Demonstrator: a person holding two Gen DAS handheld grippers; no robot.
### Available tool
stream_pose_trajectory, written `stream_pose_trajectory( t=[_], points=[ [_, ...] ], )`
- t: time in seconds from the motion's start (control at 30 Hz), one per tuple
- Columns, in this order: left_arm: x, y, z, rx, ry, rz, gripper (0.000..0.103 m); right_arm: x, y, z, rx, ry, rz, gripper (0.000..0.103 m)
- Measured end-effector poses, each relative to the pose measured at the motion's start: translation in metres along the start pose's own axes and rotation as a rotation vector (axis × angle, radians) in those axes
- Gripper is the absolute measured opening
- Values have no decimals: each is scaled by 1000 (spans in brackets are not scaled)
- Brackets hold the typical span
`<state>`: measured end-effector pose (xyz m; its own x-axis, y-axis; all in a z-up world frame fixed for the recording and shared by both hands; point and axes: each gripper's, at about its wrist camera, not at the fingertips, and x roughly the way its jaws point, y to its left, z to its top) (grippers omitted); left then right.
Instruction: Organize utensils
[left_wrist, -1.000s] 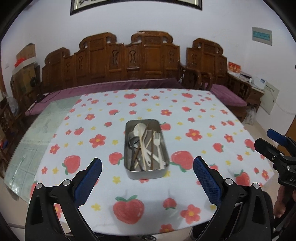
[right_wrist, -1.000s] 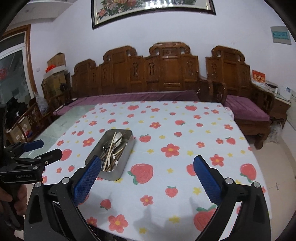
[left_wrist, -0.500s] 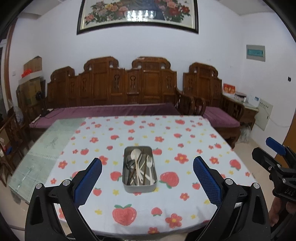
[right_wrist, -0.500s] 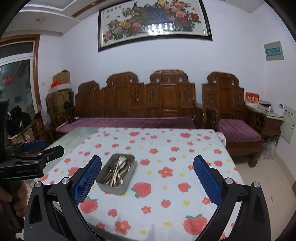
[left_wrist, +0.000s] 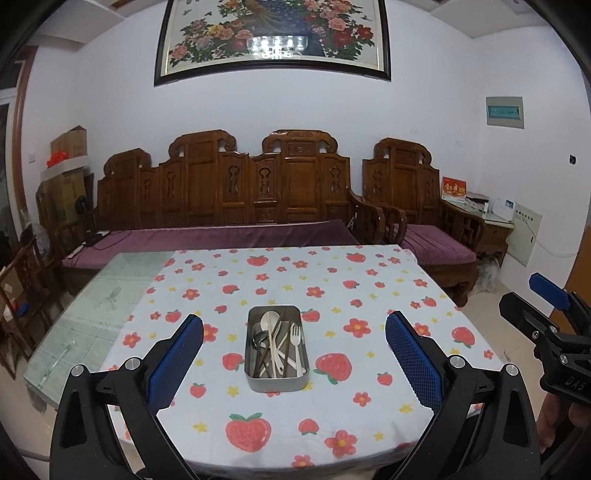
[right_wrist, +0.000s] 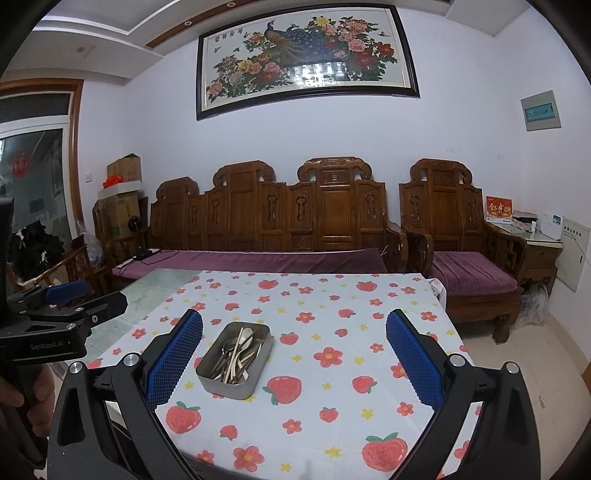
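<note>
A rectangular metal tin stands on the strawberry-print tablecloth. It holds several utensils: a white spoon, a white fork, dark chopsticks and metal spoons. The tin also shows in the right wrist view. My left gripper is open and empty, held back from the table's near edge, well short of the tin. My right gripper is open and empty, also back from the table, with the tin ahead to its left.
A carved wooden sofa with purple cushions runs behind the table, an armchair to its right. Bare glass tabletop shows left of the cloth. Each gripper appears at the edge of the other's view: right, left.
Both grippers have pulled back and risen away from the table, so the tin looks smaller and farther off. Both stay open. The tin and utensils have not moved.
</note>
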<state>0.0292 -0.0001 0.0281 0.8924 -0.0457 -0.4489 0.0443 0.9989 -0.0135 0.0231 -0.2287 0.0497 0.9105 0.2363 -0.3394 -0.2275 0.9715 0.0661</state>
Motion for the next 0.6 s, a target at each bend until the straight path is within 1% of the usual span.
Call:
stream_pose_trajectory(
  t=[0.6],
  points=[
    [-2,-2,-1,-1,0,2,95,-1,0,0,2,6,-3,100]
  ],
)
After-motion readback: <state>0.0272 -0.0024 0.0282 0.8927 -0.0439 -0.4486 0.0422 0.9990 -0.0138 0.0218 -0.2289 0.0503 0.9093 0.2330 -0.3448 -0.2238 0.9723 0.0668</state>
